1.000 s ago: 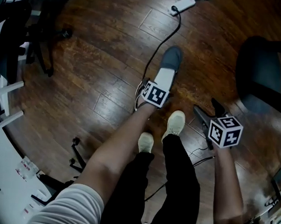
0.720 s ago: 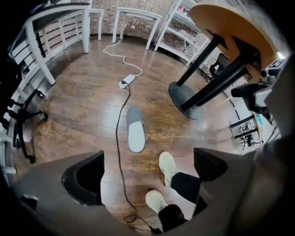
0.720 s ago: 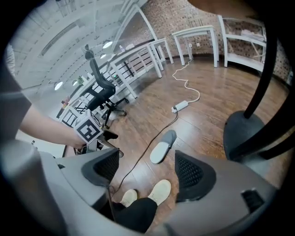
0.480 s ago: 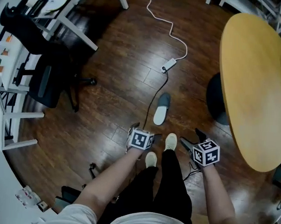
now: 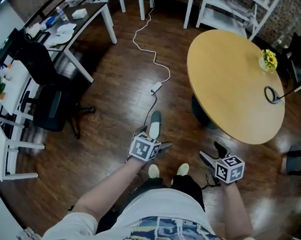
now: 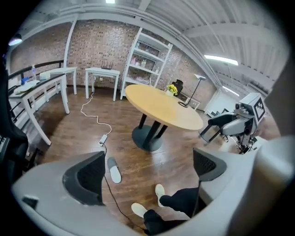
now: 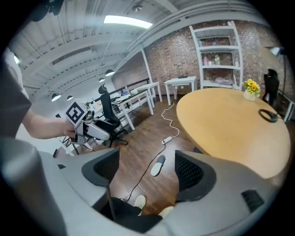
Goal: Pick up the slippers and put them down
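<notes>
One grey-and-white slipper (image 5: 154, 123) lies flat on the wooden floor, just beyond my left gripper (image 5: 163, 145), which hangs above it, open and empty. The left gripper view shows the slipper (image 6: 114, 169) far below, beside the left jaw. My right gripper (image 5: 210, 150) is open and empty too, held near the round table's edge. In the right gripper view the slipper (image 7: 157, 166) appears on the floor between the two jaws, well below them. I see no second slipper. The person's white shoes (image 5: 154, 170) stand just behind the slipper.
A round wooden table (image 5: 241, 91) on a dark pedestal stands at the right, with a small flower pot (image 5: 268, 60) on it. A white power strip (image 5: 156, 86) and its cables run past the slipper. A black office chair (image 5: 49, 105) and white desks (image 5: 70, 24) stand at the left.
The left gripper has drawn back and up from the slipper, which stays on the floor. The head view has risen and now takes in the table and desks.
</notes>
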Action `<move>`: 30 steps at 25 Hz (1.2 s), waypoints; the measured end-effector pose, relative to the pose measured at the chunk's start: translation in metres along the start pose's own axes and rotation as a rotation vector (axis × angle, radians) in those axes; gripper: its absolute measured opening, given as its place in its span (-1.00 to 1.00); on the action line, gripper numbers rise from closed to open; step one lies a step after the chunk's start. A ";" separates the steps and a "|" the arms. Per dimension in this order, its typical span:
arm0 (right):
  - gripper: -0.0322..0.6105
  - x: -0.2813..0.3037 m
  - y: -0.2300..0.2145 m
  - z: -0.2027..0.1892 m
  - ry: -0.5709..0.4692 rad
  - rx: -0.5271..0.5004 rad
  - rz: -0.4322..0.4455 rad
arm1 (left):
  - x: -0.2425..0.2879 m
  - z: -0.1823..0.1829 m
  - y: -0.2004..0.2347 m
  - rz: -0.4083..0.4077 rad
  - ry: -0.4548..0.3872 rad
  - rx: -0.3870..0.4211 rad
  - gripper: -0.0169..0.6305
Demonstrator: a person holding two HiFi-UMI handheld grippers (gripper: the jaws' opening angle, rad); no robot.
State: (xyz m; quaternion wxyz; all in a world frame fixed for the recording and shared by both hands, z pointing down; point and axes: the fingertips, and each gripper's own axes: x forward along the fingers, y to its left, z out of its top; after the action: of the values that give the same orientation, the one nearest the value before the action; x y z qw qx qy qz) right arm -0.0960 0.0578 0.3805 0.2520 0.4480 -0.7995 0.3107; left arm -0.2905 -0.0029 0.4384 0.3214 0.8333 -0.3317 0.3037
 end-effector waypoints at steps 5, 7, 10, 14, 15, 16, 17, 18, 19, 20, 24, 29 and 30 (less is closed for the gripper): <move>0.24 -0.111 -0.024 -0.036 -0.095 0.080 -0.099 | -0.032 -0.006 -0.087 -0.033 -0.006 0.074 0.88; 0.24 -0.141 -0.033 -0.060 -0.135 0.119 -0.124 | -0.035 -0.017 -0.111 -0.024 -0.008 0.102 0.79; 0.23 -0.179 -0.063 -0.096 -0.187 0.158 -0.150 | -0.016 -0.027 -0.148 -0.015 -0.005 0.121 0.79; 0.23 -0.260 -0.105 -0.136 -0.210 0.206 -0.207 | 0.000 -0.019 -0.227 -0.018 -0.007 0.134 0.84; 0.23 -0.279 -0.116 -0.142 -0.212 0.214 -0.216 | 0.003 -0.012 -0.248 -0.017 -0.014 0.140 0.84; 0.23 -0.294 -0.126 -0.149 -0.211 0.219 -0.222 | 0.006 -0.007 -0.265 -0.012 -0.021 0.146 0.84; 0.23 -0.306 -0.136 -0.156 -0.211 0.222 -0.229 | 0.010 -0.003 -0.280 -0.005 -0.026 0.153 0.84; 0.23 -0.316 -0.145 -0.163 -0.214 0.224 -0.234 | 0.012 -0.001 -0.294 0.002 -0.029 0.160 0.84; 0.23 -0.325 -0.151 -0.169 -0.219 0.225 -0.238 | 0.013 -0.001 -0.306 0.009 -0.030 0.165 0.84; 0.23 -0.336 -0.156 -0.175 -0.224 0.227 -0.240 | 0.013 -0.002 -0.319 0.012 -0.025 0.170 0.84; 0.23 -0.382 -0.163 -0.197 -0.222 0.250 -0.254 | 0.010 -0.009 -0.369 -0.007 -0.005 0.173 0.84; 0.23 -0.411 -0.176 -0.222 -0.223 0.278 -0.273 | 0.012 -0.016 -0.408 -0.003 0.014 0.182 0.84; 0.23 -0.414 -0.175 -0.225 -0.225 0.279 -0.274 | 0.012 -0.018 -0.412 -0.001 0.018 0.189 0.84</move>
State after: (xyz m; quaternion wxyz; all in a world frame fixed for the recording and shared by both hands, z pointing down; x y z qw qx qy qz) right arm 0.2805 0.3812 0.2986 0.1367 0.6146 -0.7036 0.3293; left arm 0.0196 0.2420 0.3206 0.2445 0.8574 -0.2982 0.3409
